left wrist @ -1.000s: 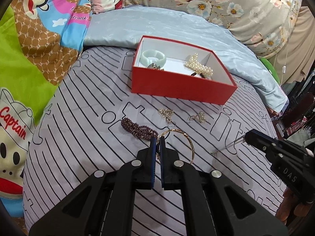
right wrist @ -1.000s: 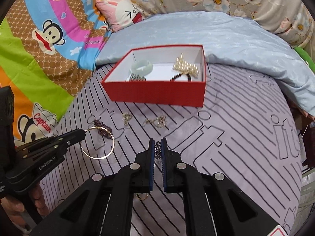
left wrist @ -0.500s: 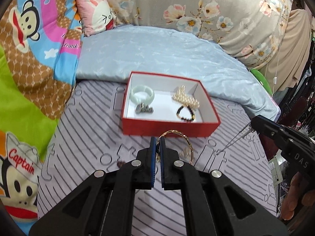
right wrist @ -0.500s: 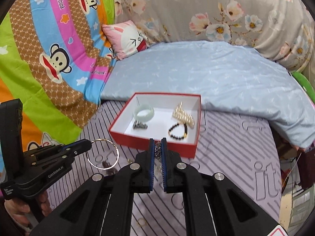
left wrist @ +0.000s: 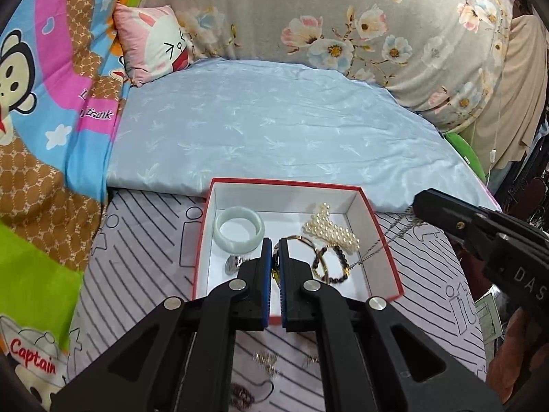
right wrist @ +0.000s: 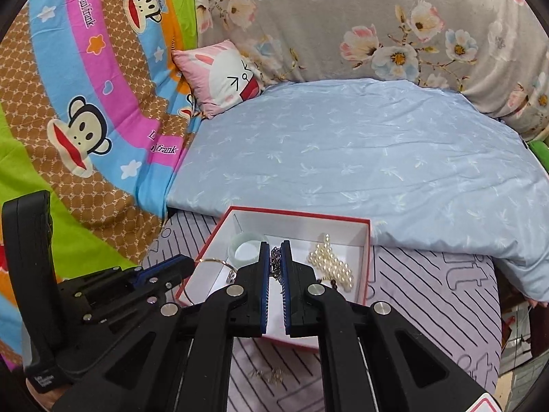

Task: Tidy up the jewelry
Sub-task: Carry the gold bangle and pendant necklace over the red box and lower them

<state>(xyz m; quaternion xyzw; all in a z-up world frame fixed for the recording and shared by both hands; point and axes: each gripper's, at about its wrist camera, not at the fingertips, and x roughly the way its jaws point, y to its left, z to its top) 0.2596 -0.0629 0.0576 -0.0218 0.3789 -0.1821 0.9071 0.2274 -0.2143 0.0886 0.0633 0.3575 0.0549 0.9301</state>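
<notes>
My left gripper (left wrist: 275, 242) is shut on a thin gold bangle (left wrist: 303, 239), which hangs over the red box (left wrist: 284, 182) with its white inside. My right gripper (right wrist: 274, 245) is shut on a fine silver chain (right wrist: 274, 258). In the left wrist view the right gripper (left wrist: 417, 203) shows at the box's right rim, its chain (left wrist: 377, 250) dangling into the box. In the box lie a pale jade bangle (left wrist: 239, 229), a pearl piece (left wrist: 331, 230), a dark bead bracelet (left wrist: 338, 268) and a small silver item (left wrist: 234, 263). The left gripper (right wrist: 187, 263) appears at the box's left corner.
Small earrings (left wrist: 266, 365) and a dark purple bracelet (left wrist: 242, 393) lie on the striped sheet in front of the box. A light blue quilt (left wrist: 274, 127) spreads behind it, with a pink pillow (left wrist: 154, 41) and floral bedding further back.
Both grippers rose and moved forward from the striped sheet to the box, carrying the gold bangle and the chain. The loose pieces on the sheet now lie below and behind the fingertips.
</notes>
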